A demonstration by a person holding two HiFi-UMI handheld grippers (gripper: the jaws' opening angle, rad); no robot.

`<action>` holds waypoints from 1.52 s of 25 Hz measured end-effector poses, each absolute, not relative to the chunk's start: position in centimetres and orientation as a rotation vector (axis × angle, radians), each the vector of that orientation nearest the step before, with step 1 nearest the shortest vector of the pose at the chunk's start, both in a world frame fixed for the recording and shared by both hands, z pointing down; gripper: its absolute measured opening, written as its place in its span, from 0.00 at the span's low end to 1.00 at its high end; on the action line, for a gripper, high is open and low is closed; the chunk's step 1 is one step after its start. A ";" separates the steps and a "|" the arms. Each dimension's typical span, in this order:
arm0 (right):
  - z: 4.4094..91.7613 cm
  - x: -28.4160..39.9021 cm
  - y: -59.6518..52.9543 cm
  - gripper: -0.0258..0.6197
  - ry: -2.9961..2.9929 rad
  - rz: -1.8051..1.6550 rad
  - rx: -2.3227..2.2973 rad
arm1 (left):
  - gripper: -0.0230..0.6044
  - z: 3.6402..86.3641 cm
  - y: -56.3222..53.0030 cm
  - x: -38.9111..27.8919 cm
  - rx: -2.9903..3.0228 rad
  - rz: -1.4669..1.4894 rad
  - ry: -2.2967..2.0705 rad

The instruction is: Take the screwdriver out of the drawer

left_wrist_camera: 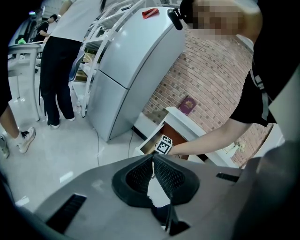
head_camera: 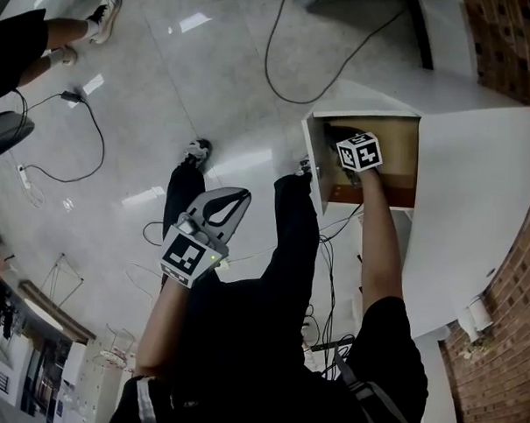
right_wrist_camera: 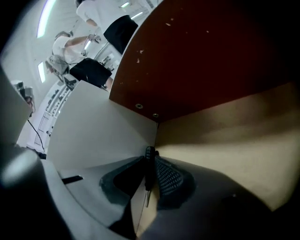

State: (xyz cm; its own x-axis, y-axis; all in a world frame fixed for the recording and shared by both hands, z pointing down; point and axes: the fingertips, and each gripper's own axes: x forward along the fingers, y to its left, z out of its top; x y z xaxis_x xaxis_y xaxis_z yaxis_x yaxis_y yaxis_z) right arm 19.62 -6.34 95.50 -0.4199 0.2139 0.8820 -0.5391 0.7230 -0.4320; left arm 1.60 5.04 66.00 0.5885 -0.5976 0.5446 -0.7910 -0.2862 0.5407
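Inside the open drawer [head_camera: 400, 133], at the upper right of the head view, the right tongs [right_wrist_camera: 150, 161] are reaching in, with only their marker cube showing from above. The right gripper view is showing them pressing together on the screwdriver [right_wrist_camera: 148, 171], so the tool is sitting between the jaws and not lying loose on the drawer's pale wooden floor. Its long axis is running along the tongs' own line: the black handle is standing out at the fingertip end, close to the corner where the white side wall meets the dark back panel, and the thin metal tip is pointing back toward the gripper body. The tool is therefore lying dead ahead of the right tongs and already in their hold, while it is well apart from the other arm.

The left tongs [left_wrist_camera: 153, 157] are hanging low beside the person's leg, far from the drawer, with their jaws meeting at the tips and nothing between them.

Judging from this, the grasp is looking made and the lift out is not yet done. The coming move is calling for a straight pull back along the screwdriver's axis, clear of the drawer's front edge.
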 end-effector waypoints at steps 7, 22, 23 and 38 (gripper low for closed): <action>94.7 18.5 -6.5 0.23 -1.813 1.143 0.151 | 0.07 66.5 5.0 2.0 2.013 0.294 -1.090; 91.2 18.5 -5.3 0.23 -1.847 0.820 0.298 | 0.07 63.7 3.3 1.9 2.091 0.314 -1.059; 90.4 18.6 -5.0 0.23 -1.849 0.801 0.302 | 0.07 63.3 3.1 2.0 2.103 0.316 -1.055; 74.4 19.9 1.3 0.23 -1.950 0.872 0.503 | 0.07 55.6 6.2 4.8 2.276 0.382 -0.892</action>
